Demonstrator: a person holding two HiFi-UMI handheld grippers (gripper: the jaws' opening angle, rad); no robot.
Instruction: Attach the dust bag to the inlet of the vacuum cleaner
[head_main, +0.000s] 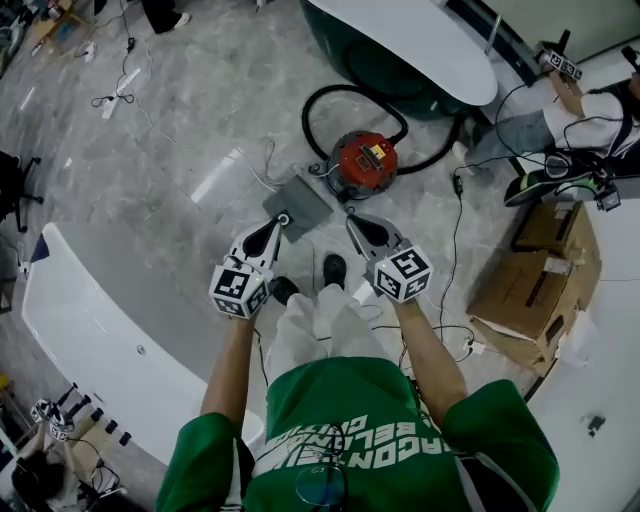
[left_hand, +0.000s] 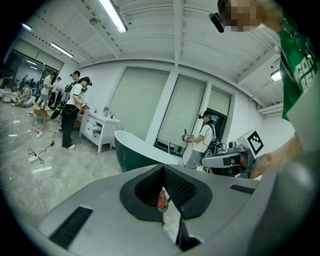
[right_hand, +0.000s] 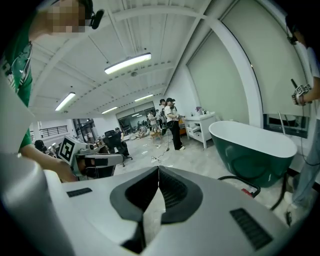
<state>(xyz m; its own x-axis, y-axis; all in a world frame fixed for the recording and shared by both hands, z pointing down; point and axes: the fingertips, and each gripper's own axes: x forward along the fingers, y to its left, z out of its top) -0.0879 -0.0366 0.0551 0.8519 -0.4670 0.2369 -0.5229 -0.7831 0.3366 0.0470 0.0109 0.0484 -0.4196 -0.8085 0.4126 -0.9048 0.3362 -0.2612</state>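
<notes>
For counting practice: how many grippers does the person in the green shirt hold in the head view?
2. The left gripper overlaps the grey dust bag; the right gripper is right of that bag, below the red vacuum cleaner. Neither is hidden.

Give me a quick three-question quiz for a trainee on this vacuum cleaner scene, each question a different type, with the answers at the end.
1. Multiple choice: what colour is the body of the vacuum cleaner? A red, B blue, C yellow.
2. True or false: the right gripper has its jaws wide apart.
3. Short answer: in the head view, which gripper's tip overlaps the edge of the grey dust bag?

Key
1. A.
2. False: its jaws are together with nothing between them.
3. The left gripper.
</notes>
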